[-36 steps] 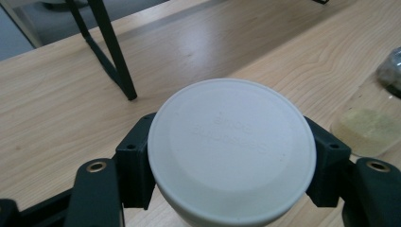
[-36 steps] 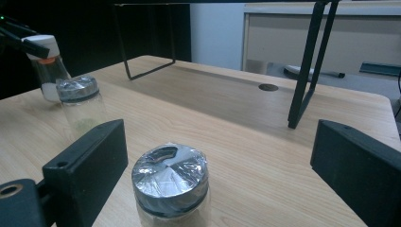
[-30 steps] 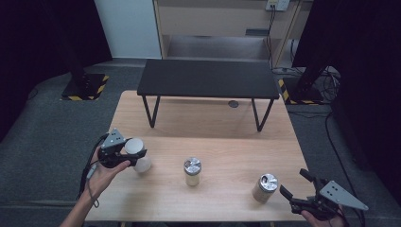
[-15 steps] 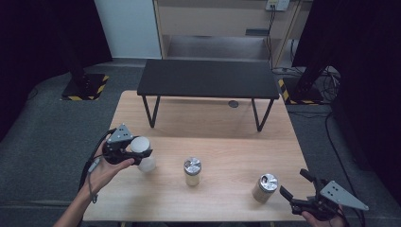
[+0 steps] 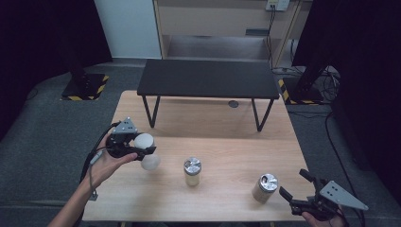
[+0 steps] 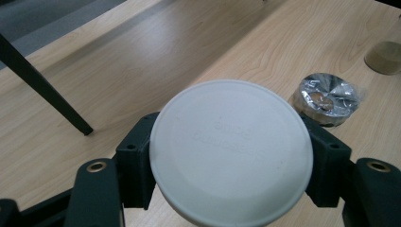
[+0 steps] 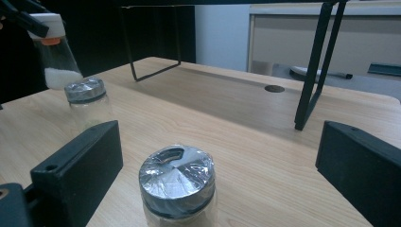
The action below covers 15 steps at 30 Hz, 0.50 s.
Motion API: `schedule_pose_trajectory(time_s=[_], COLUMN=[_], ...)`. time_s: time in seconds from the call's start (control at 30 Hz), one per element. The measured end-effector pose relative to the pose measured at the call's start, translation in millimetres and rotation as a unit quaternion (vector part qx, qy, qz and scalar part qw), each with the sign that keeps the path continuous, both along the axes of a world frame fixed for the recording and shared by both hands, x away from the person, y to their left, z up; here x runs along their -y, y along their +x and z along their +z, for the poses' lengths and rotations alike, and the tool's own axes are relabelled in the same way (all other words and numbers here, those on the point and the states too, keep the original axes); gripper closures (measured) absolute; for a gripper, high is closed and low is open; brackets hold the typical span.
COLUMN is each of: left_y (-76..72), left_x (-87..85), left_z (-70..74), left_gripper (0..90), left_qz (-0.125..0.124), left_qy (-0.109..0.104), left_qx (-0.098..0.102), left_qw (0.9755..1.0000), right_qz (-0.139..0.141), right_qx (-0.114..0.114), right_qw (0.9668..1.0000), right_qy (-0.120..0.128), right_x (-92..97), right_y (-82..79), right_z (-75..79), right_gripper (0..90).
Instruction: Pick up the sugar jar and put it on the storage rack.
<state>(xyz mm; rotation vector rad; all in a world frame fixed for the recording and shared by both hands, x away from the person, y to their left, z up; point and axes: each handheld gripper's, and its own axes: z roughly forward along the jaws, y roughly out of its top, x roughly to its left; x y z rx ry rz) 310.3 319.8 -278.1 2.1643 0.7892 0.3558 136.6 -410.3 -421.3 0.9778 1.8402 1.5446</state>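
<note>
Your left gripper (image 5: 142, 152) is clamped on the white lid of a jar (image 6: 231, 151), holding it lifted off the table (image 5: 222, 127), white powder at its bottom. Just right of it, a foil-topped jar (image 5: 192, 170) stands on the wood. Another foil-topped jar (image 7: 178, 188) sits between your right gripper's (image 5: 295, 191) jaws, which are spread wide and not touching it.

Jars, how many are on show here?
3: a white-lidded jar gripped in the left claw, a middle jar on the table, and another before the open right claw.
</note>
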Motion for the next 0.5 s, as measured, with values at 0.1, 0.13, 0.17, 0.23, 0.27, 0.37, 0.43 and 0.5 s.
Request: schedule_pose_trajectory(time_s=[0.1,0.13,0.17,0.23,0.27,0.37,0.43,0.5], left_y=[3.4,5.0,6.2,10.2,10.2,15.2,17.5,22.4], left_x=[4.6,5.7,6.8,10.2,10.2,12.3,14.9,16.6], left_z=[9.0,12.3,15.2,26.0,26.0,37.4,45.9,57.7], left_gripper=[32.5,32.5,32.5,32.5,32.5,32.5,32.5,32.5], left_qz=[-0.003,-0.005,-0.006,-0.011,-0.011,-0.016,-0.017,-0.017], left_qy=[0.003,0.003,0.002,0.001,0.001,-0.004,-0.003,-0.007], left_qx=[-0.003,-0.004,-0.004,-0.004,-0.004,-0.005,-0.004,-0.005], left_qw=[1.0000,1.0000,1.0000,0.9999,0.9999,0.9998,0.9998,0.9998], right_qz=[0.001,0.000,0.000,0.000,0.000,0.001,0.001,0.001], right_qx=[0.000,0.000,0.000,0.000,0.000,0.000,-0.001,0.000], right_qw=[1.0000,1.0000,1.0000,1.0000,1.0000,1.0000,1.0000,1.0000], right_qy=[-0.001,-0.001,-0.001,-0.001,-0.001,-0.001,-0.002,-0.002], right_x=[-0.1,-0.1,-0.1,0.0,0.0,0.1,0.0,0.1], right_y=[0.3,0.2,0.1,0.0,0.0,0.5,0.5,0.4], right_z=[-0.1,0.0,0.1,0.0,0.0,-0.2,0.0,0.0], right_gripper=[2.2,2.3,2.3,2.3,2.3,2.3,2.3,2.3])
